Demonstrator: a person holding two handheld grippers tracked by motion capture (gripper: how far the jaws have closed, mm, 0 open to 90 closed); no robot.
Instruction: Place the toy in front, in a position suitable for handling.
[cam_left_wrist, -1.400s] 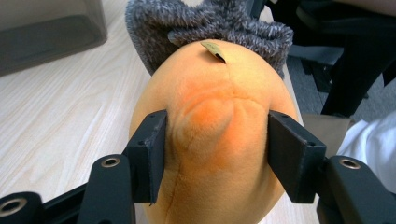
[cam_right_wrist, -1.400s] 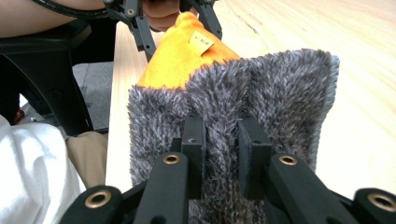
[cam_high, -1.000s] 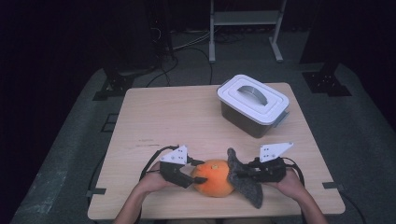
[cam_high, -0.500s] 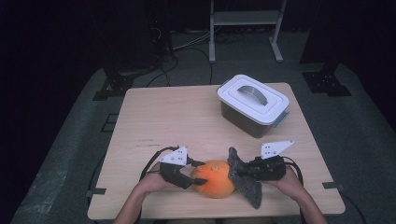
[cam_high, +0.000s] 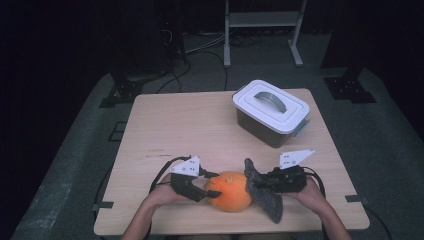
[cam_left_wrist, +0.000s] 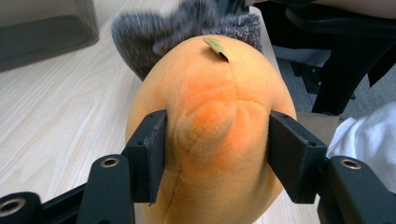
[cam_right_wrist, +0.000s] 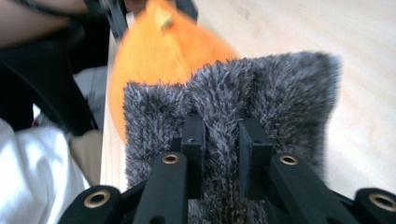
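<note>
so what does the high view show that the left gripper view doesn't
High view alone: the lidded white container with its handle, both hands, and the right gripper pinching the grey fuzzy cloth. Left gripper view alone: the plush's seam and a small tag. Shared: the left gripper shut on the orange plush, on the wooden table.

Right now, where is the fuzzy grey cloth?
In the high view, the grey cloth sits near the table's front edge, pinched by the right tool, touching the orange plush.

Black grippers (cam_high: 212, 187), seemingly white plates
</note>
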